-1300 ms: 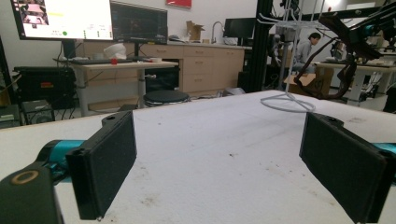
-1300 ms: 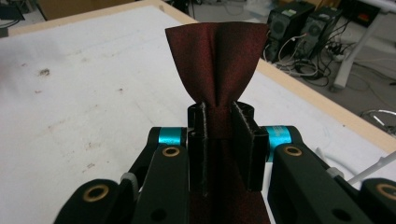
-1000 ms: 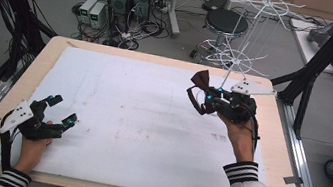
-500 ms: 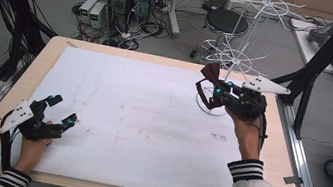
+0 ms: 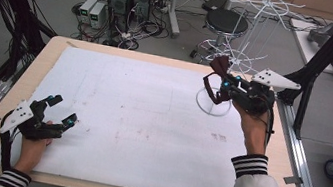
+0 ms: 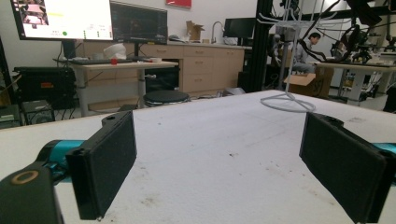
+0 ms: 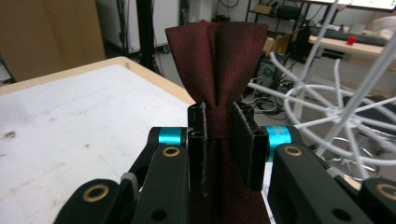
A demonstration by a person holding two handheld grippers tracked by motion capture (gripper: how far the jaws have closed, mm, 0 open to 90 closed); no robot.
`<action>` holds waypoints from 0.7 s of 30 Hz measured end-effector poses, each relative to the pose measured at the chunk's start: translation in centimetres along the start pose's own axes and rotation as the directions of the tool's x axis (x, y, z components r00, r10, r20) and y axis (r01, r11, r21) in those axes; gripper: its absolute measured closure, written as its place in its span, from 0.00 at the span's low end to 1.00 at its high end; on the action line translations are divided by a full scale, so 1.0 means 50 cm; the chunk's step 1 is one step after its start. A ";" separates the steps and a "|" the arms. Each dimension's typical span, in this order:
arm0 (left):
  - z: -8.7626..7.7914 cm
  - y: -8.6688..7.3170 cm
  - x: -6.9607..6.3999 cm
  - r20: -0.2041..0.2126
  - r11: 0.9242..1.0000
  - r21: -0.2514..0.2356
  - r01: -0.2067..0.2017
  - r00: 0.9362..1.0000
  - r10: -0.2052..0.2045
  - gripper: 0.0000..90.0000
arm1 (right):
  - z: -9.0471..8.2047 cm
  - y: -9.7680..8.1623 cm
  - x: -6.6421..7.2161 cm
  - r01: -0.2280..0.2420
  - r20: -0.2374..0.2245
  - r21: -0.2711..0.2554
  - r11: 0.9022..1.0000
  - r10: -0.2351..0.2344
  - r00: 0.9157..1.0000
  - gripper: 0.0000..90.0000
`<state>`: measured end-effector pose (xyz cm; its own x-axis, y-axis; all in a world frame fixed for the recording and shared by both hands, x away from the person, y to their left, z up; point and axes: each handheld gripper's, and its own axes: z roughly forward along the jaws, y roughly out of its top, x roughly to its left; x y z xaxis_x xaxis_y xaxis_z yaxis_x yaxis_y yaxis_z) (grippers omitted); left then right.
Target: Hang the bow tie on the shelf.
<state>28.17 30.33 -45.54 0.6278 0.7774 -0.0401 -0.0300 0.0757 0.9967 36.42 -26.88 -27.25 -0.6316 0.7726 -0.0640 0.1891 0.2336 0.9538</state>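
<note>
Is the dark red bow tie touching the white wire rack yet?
Cannot tell. In the high view the bow tie, pinched in the right gripper, overlaps the wire rack; the right gripper view shows wires beside the cloth, with no plain contact or gap.

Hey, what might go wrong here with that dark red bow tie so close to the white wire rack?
1. The right hand-held gripper pinches only the narrow knot of the dark red fabric bow tie, so it might slip or twist.
2. The thin arms of the white wire rack stand close by; the bow tie's loose dark strap could snag on them.
3. The rack's ring base looks light; a bump may tip it.
</note>
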 end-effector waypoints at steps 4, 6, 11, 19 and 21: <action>0.000 0.000 0.000 0.000 1.000 0.000 0.000 1.000 0.000 0.13 | -0.002 0.005 -0.008 -0.006 0.017 0.001 1.000 0.006 1.000 0.85; 0.000 0.000 0.000 0.000 1.000 0.000 0.001 1.000 -0.001 0.13 | -0.002 0.005 -0.013 -0.013 0.027 0.001 1.000 0.013 1.000 0.85; 0.000 0.000 0.001 -0.001 1.000 0.000 0.001 1.000 -0.001 0.13 | 0.004 0.007 -0.022 -0.018 0.054 0.016 1.000 0.017 0.998 0.85; 0.000 0.000 0.001 -0.001 1.000 0.000 0.004 1.000 -0.004 0.13 | 0.010 0.003 -0.034 -0.040 0.089 0.025 0.999 0.037 0.995 0.85; 0.000 0.000 0.001 0.001 1.000 0.000 0.003 1.000 -0.003 0.13 | 0.012 0.001 -0.038 -0.037 0.097 0.028 0.999 0.035 0.995 0.85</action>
<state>28.18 30.36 -45.53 0.6285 0.7767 -0.0426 -0.0282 0.0775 0.9966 38.07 -27.98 -27.24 -0.5485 0.8340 -0.0593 0.2337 0.2211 0.9468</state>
